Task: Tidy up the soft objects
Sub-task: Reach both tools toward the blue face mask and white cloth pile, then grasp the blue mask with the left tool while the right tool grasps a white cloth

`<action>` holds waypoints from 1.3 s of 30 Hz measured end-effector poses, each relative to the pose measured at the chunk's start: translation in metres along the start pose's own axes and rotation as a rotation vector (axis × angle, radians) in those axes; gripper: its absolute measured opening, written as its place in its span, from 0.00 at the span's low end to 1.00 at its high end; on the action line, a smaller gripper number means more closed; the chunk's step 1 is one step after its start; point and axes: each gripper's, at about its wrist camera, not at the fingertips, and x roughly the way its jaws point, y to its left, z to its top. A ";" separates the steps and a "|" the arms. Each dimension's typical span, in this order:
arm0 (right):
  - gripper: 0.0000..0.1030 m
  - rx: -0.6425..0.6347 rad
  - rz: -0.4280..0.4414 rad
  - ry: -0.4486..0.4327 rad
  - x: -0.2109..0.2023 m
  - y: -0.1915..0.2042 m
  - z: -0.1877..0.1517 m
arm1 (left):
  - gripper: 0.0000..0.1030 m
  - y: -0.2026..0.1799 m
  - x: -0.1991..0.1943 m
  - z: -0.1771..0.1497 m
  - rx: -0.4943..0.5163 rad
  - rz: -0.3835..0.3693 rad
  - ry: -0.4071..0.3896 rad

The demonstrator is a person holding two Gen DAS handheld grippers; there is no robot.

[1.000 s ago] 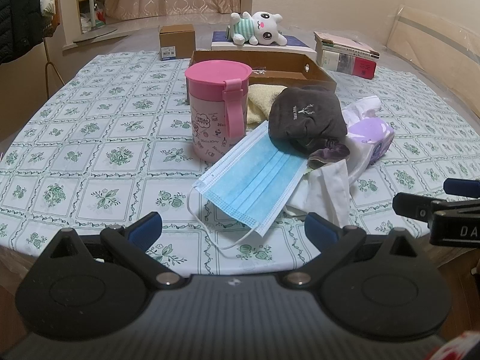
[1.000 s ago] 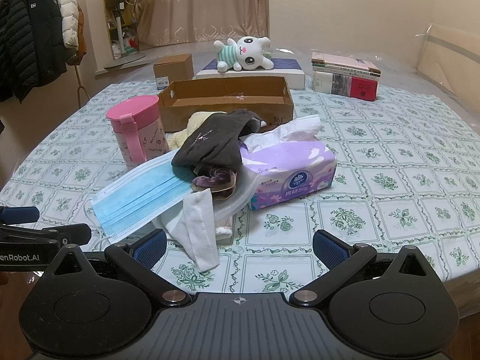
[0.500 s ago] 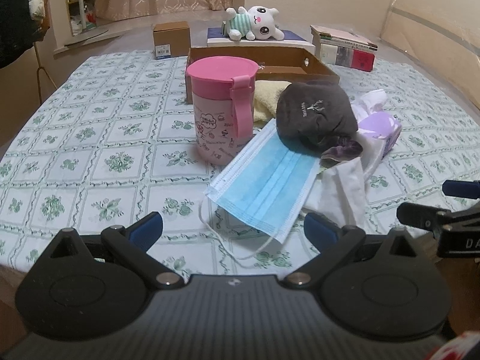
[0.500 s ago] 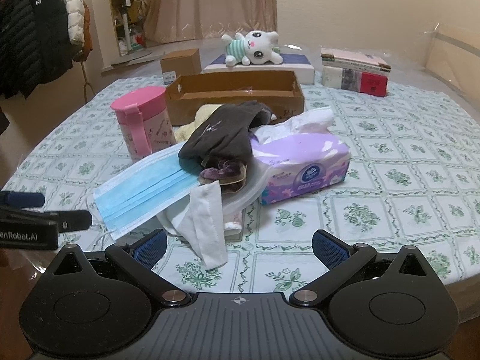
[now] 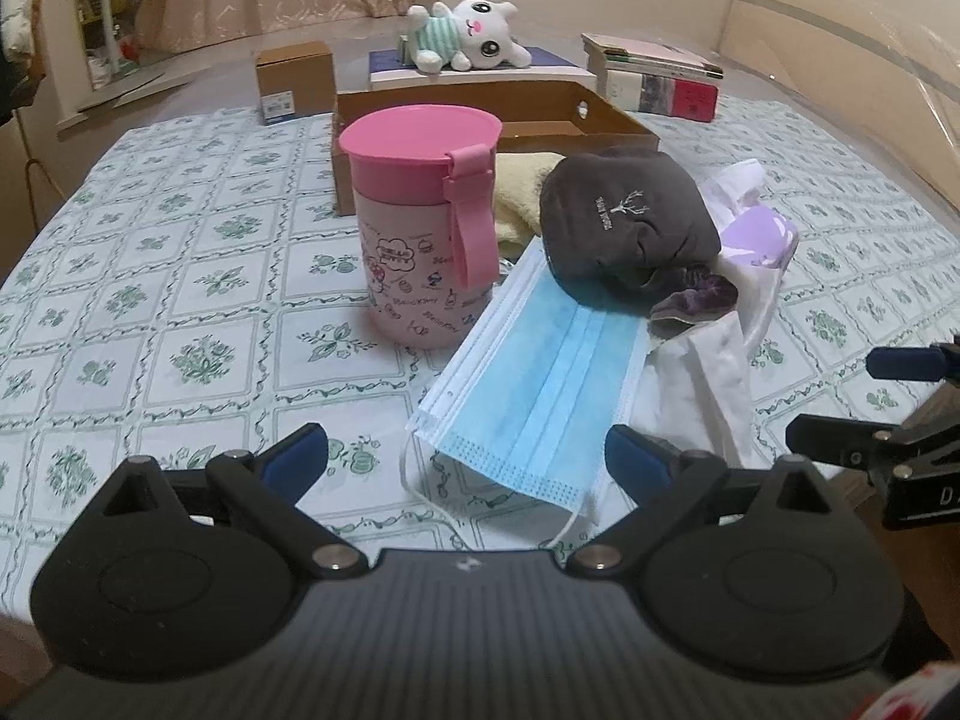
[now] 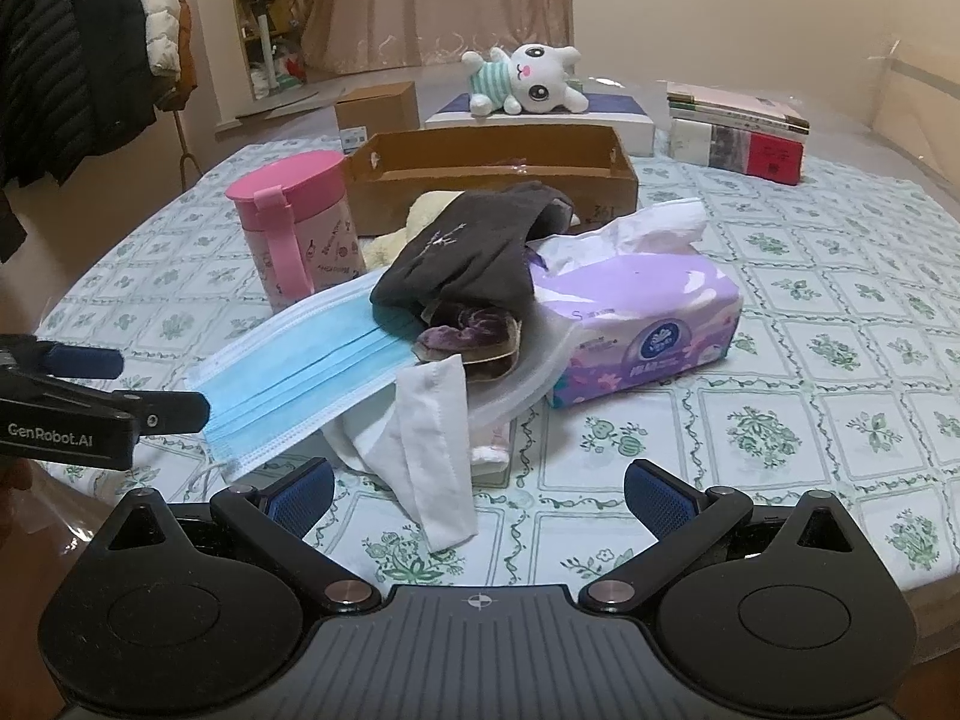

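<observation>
A heap of soft things lies mid-table. A blue face mask (image 5: 540, 384) (image 6: 300, 384) leans at its front, under a dark grey knit cloth (image 5: 624, 222) (image 6: 474, 252). A purple scrunchie (image 6: 474, 336), a white cloth (image 6: 432, 444) and a yellow towel (image 5: 519, 192) are also in the heap. A purple tissue pack (image 6: 636, 324) lies on the right. My left gripper (image 5: 465, 462) is open just in front of the mask's near edge. My right gripper (image 6: 478, 495) is open, low before the white cloth. Neither holds anything.
A pink lidded cup (image 5: 420, 228) stands left of the heap. Behind it is an open cardboard tray (image 6: 498, 174). Further back are a small box (image 6: 378, 111), a plush toy (image 6: 528, 81) on a flat box and stacked books (image 6: 738, 132). Coats (image 6: 78, 48) hang far left.
Both grippers have moved forward toward the heap, so the mask and cloths look larger and nearer. Both remain open and nothing on the table has moved.
</observation>
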 end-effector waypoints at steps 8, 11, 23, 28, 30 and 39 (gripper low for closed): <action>0.92 -0.019 0.021 -0.003 0.013 0.002 0.001 | 0.93 -0.001 0.014 0.006 0.098 -0.042 -0.029; 0.89 -0.033 0.036 -0.002 0.017 0.003 0.001 | 0.89 0.000 0.024 0.009 0.132 -0.082 -0.007; 0.63 -0.153 0.075 0.002 0.045 0.021 0.004 | 0.77 -0.006 0.064 0.026 0.266 -0.156 0.065; 0.54 -0.196 0.059 0.016 0.057 0.027 0.005 | 0.68 -0.009 0.076 0.035 0.303 -0.178 0.081; 0.47 -0.211 0.051 0.017 0.059 0.028 0.004 | 0.60 -0.010 0.080 0.037 0.315 -0.179 0.087; 0.07 -0.215 0.015 0.005 0.058 0.022 0.006 | 0.11 -0.018 0.080 0.041 0.362 -0.158 0.103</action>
